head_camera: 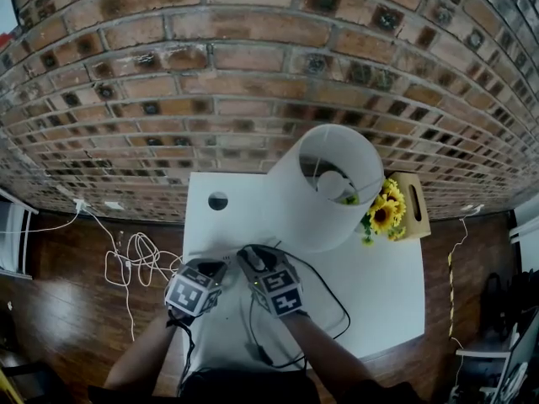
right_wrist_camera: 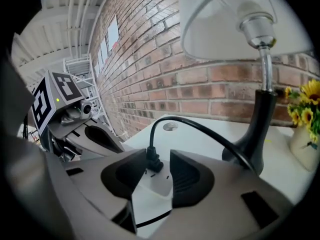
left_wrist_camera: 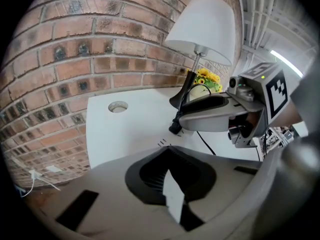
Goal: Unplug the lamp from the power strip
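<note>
The lamp point(head_camera: 324, 188) with a white shade stands at the back of the white table point(head_camera: 383, 297). Its black cord point(head_camera: 330, 291) loops round to a black plug point(right_wrist_camera: 152, 160) that sits upright in the white power strip point(right_wrist_camera: 159, 188). My right gripper point(right_wrist_camera: 152, 166) is open, its jaws on either side of the plug, with a gap on the right. Close beside it, my left gripper point(left_wrist_camera: 171, 176) is shut on the end of the power strip point(left_wrist_camera: 173, 200). From the left gripper view, the plug point(left_wrist_camera: 175, 126) shows under the right gripper's fingers point(left_wrist_camera: 210, 118). In the head view both grippers cover the strip.
Sunflowers point(head_camera: 383, 213) in a wooden holder point(head_camera: 414, 202) stand right of the lamp. A round cable hole point(head_camera: 218, 200) lies at the table's back left. White cables point(head_camera: 126, 263) lie on the wooden floor left of the table. A brick wall runs behind.
</note>
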Motion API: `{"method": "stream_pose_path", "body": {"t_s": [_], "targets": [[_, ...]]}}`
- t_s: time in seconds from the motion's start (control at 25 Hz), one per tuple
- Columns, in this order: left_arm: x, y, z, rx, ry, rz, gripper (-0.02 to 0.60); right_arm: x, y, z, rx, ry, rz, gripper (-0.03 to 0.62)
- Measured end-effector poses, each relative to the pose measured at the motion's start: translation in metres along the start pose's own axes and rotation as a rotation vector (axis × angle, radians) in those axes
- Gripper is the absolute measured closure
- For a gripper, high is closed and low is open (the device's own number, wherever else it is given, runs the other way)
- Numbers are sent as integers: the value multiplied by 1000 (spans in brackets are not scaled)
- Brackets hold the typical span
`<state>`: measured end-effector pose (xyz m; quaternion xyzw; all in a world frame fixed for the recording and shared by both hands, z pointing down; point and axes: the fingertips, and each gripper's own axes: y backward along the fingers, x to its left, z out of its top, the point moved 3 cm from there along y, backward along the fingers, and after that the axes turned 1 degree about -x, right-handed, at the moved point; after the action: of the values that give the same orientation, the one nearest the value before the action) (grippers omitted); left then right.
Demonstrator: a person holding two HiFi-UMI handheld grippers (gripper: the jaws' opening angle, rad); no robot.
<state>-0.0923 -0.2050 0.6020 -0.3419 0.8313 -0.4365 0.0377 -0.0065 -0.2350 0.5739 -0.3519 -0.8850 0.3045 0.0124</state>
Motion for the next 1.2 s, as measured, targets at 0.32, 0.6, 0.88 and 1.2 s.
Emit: {"method": "stream_pose_path", "body": {"t_s": [0.32,0.6,0.88,1.2], "targets": [[-2,-5,-2,-7,-15,-17,558,15,-8,-11,61,34,37,431],[-1,-4,-3,2,-19,-8,558,18,-21,-2,110,129,27,516],[-13,6,10,19,-37,14,557,16,-14,-1,65,84,25,517],[-16,6,10,25,-55,5,557,15,-7,-5,11,50,9,517]]}}
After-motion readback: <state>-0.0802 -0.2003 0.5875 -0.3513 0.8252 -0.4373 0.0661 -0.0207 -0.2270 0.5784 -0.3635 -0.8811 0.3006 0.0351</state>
